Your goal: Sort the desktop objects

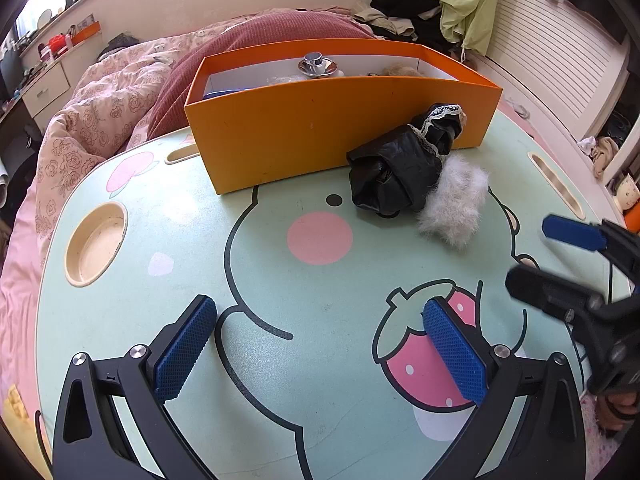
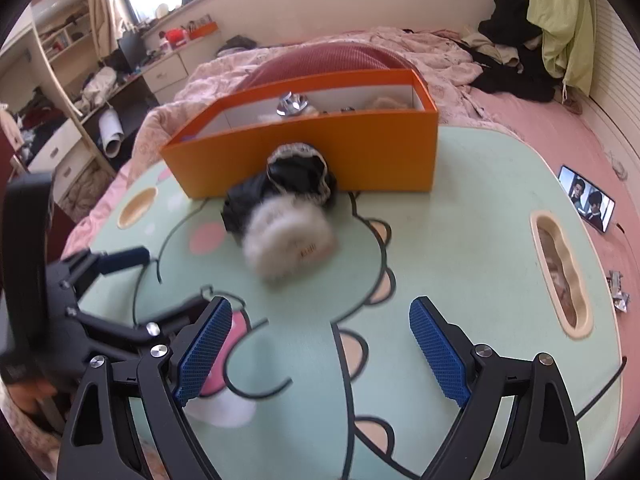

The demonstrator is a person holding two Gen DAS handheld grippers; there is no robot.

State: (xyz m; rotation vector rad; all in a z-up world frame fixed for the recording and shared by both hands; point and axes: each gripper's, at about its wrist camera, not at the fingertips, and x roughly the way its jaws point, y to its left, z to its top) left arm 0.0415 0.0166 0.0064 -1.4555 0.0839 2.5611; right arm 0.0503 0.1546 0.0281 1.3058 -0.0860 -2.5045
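Observation:
A black crumpled bag with lace trim lies on the cartoon-printed lap table, leaning against the orange box. A white fluffy ball rests against the bag's near side. The box holds a shiny metal piece and other small items. My left gripper hangs open over the table, well short of the bag, with nothing between its pads. My right gripper is open too, aimed at the fluffy ball, its jaws empty.
The table sits on a bed with a pink floral quilt and a red pillow. A round cup recess and a slot are sunk into the table. A phone lies on the bed. Foil wrappers lie at the table's right edge.

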